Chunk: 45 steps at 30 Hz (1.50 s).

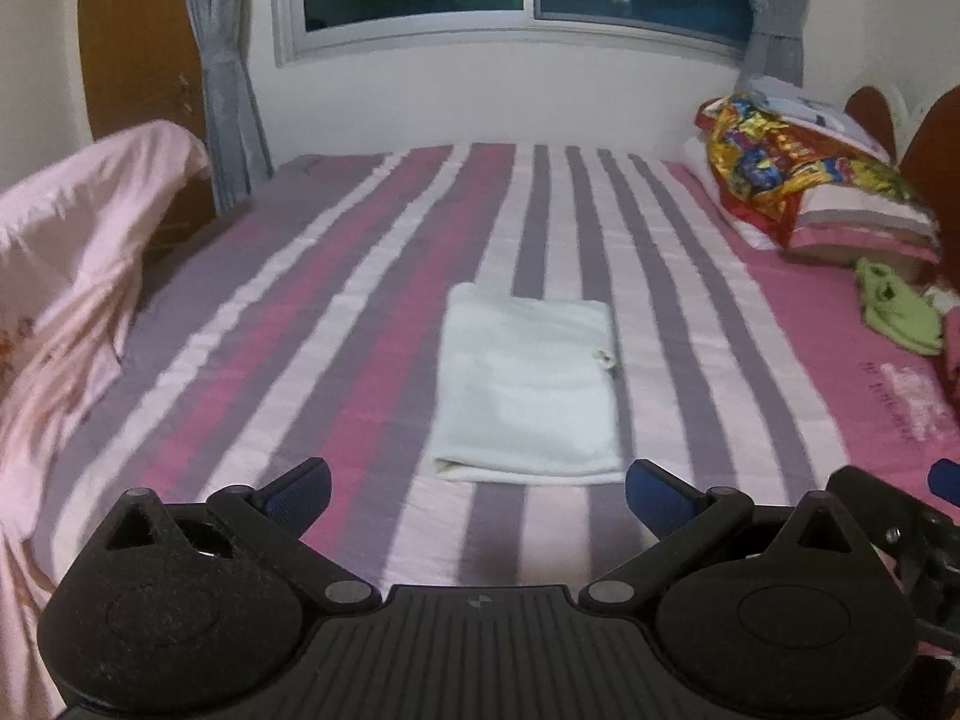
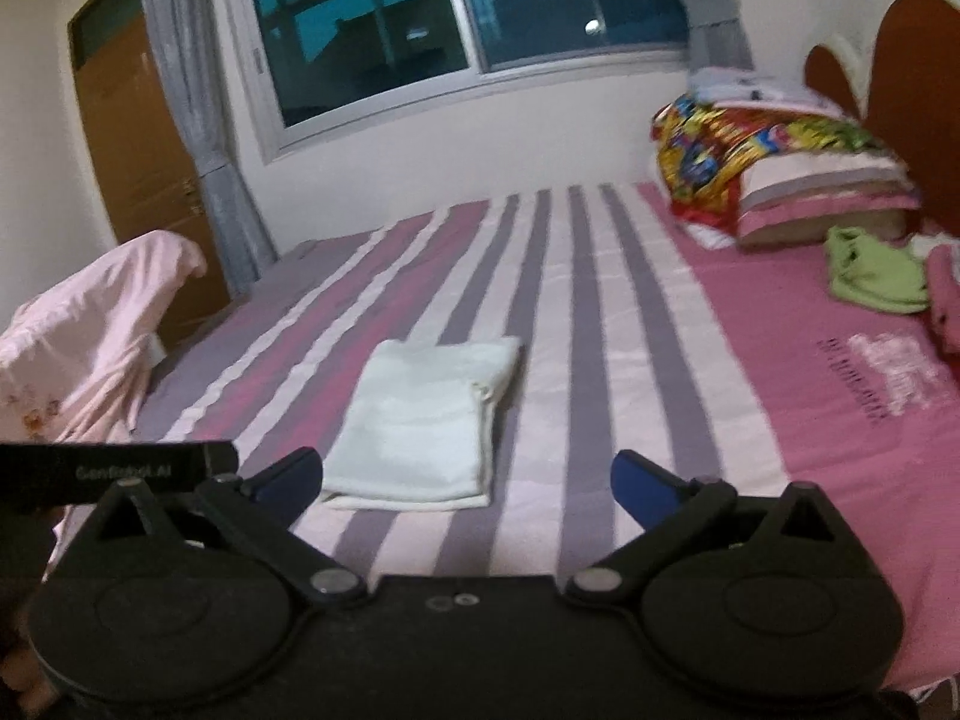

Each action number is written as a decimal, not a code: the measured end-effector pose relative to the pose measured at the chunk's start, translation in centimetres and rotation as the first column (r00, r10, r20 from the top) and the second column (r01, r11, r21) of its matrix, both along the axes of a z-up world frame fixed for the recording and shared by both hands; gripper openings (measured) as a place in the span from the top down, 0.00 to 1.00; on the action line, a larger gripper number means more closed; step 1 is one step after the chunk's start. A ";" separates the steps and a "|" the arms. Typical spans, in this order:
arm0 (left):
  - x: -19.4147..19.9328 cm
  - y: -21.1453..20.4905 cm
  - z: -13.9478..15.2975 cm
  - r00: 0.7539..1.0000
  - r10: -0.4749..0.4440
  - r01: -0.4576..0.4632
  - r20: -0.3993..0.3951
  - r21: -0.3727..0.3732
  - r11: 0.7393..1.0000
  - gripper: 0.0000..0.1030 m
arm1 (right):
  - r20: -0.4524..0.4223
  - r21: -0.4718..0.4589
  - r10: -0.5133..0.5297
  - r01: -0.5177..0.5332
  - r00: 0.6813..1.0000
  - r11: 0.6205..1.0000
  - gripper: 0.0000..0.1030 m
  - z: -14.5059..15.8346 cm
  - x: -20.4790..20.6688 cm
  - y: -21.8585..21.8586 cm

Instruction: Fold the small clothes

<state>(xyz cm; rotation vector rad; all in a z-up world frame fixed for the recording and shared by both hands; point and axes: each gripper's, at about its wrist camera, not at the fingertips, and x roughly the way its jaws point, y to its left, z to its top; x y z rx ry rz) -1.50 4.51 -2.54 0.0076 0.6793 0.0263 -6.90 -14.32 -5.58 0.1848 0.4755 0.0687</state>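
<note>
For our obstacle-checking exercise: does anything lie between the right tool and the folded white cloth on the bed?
Nothing visible: only bare striped bedsheet separates the open right tool from the folded white cloth.

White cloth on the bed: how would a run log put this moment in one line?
white cloth: folded, flat on bed | left hand-held gripper: open, empty | right hand-held gripper: open, empty

White garment [image 1: 528,384]: folded into a flat rectangle, lying on the striped bed [image 1: 300,312]
Green garment [image 1: 894,306]: crumpled, unfolded, near the pillows [image 1: 864,222]
</note>
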 end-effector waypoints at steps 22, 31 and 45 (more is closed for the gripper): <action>1.3 0.3 -1.5 0.999 -0.002 0.001 -0.047 -0.026 1.000 0.00 | 0.018 -0.017 -0.043 0.043 0.999 0.999 0.01 -0.4 0.4 0.3; 1.8 0.2 -2.0 0.999 0.005 -0.005 -0.043 -0.002 1.000 0.00 | 0.011 -0.014 -0.039 0.039 0.999 0.999 0.00 -0.7 0.9 0.3; 2.0 0.7 -2.3 0.999 0.005 -0.006 -0.040 -0.020 1.000 0.00 | -0.003 -0.012 -0.050 0.050 0.999 0.999 0.01 -0.9 1.5 0.5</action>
